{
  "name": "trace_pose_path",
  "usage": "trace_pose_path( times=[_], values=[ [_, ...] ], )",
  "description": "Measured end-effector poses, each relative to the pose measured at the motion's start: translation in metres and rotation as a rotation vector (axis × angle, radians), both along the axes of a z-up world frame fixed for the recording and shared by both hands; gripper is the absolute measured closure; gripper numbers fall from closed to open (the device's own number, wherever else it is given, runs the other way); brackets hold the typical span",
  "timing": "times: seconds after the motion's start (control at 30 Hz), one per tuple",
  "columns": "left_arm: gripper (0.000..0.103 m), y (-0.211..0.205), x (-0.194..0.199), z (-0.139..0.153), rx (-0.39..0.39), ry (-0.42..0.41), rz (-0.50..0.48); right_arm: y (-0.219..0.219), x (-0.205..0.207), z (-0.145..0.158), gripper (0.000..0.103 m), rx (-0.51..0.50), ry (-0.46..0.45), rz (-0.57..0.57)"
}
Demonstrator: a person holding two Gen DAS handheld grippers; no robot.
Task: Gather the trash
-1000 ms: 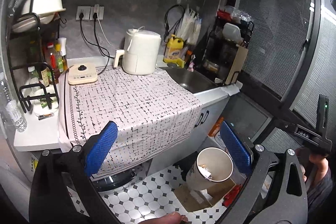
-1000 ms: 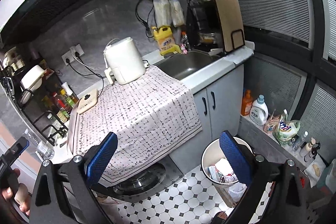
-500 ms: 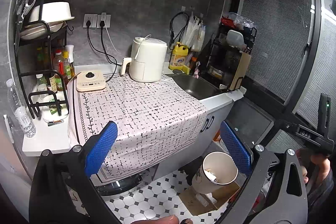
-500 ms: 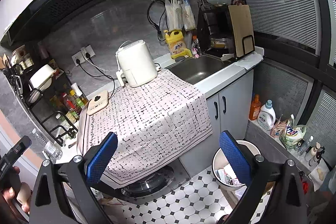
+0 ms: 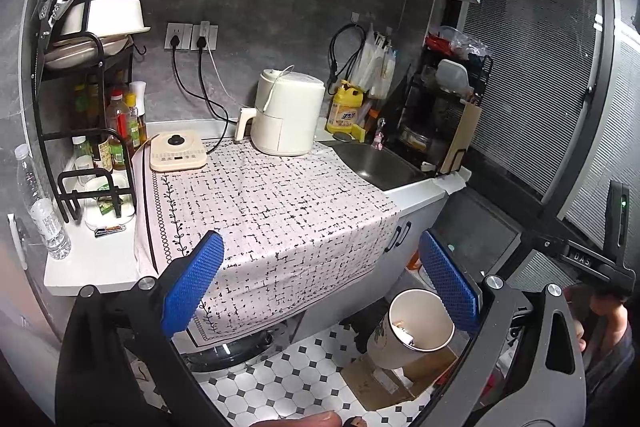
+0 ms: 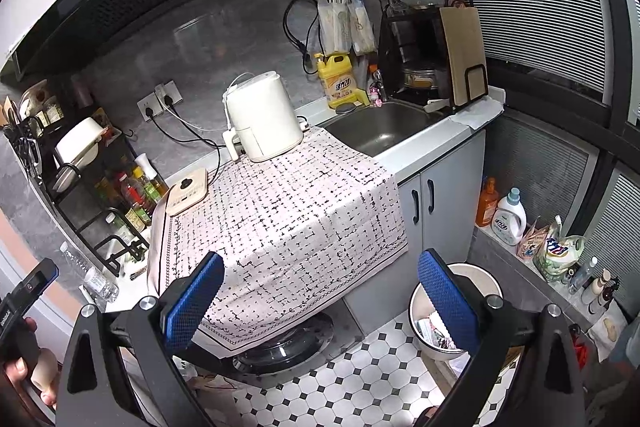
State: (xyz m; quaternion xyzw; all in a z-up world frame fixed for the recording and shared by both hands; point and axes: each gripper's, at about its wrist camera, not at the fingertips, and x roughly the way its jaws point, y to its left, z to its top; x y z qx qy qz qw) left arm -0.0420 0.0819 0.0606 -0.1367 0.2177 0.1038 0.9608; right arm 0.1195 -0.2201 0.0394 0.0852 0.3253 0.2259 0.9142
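A white waste bin (image 5: pixel 416 331) stands on the tiled floor beside the grey cabinet, with scraps of trash inside; the right wrist view shows the bin (image 6: pixel 432 331) partly behind a blue pad. My left gripper (image 5: pixel 320 283) hangs open in front of the cloth-covered counter, nothing between its blue fingers (image 5: pixel 192 283). My right gripper (image 6: pixel 320 299) is open too and empty, held above the floor before the same counter. A small wrapper (image 5: pixel 108 229) lies on the white counter at the left, beside a clear plastic bottle (image 5: pixel 40 211).
A patterned cloth (image 5: pixel 272 211) covers the counter, with an air fryer (image 5: pixel 286 115), a cream cooker plate (image 5: pixel 178 151), a sink (image 5: pixel 378 163) and a condiment rack (image 5: pixel 96 147). Flattened cardboard (image 5: pixel 384 379) lies under the bin. Detergent bottles (image 6: pixel 508 215) line the window ledge.
Both grippers have risen and drawn back from the counter, so the counter top shows more and the bin sits lower and smaller. Both stay open.
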Motion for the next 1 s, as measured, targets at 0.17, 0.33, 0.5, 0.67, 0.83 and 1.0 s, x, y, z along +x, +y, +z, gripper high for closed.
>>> trace_pose_path(
  times=[0.17, 0.33, 0.5, 0.67, 0.83, 1.0],
  values=[
    [0.006, 0.000, -0.001, 0.001, 0.000, 0.003, -0.004, 0.000, -0.001, 0.000, 0.008, -0.002, 0.002, 0.002],
    [0.006, 0.002, -0.002, 0.001, -0.002, 0.007, -0.010, 0.000, -0.003, -0.001, 0.008, -0.004, 0.001, 0.003],
    [0.006, 0.003, -0.003, -0.001, -0.006, 0.009, -0.012, -0.003, -0.005, -0.004, 0.008, -0.007, 0.007, 0.000],
    [0.006, 0.002, -0.005, -0.002, -0.006, 0.013, -0.013, -0.006, -0.007, -0.006, 0.008, -0.007, 0.008, 0.003],
    [0.006, 0.000, -0.006, -0.003, -0.005, 0.015, -0.015, -0.007, -0.007, -0.006, 0.008, -0.005, 0.009, 0.007],
    [0.006, -0.005, -0.009, -0.006, 0.001, 0.018, -0.022, -0.007, -0.006, -0.006, 0.008, -0.006, 0.009, 0.008]
  ],
)
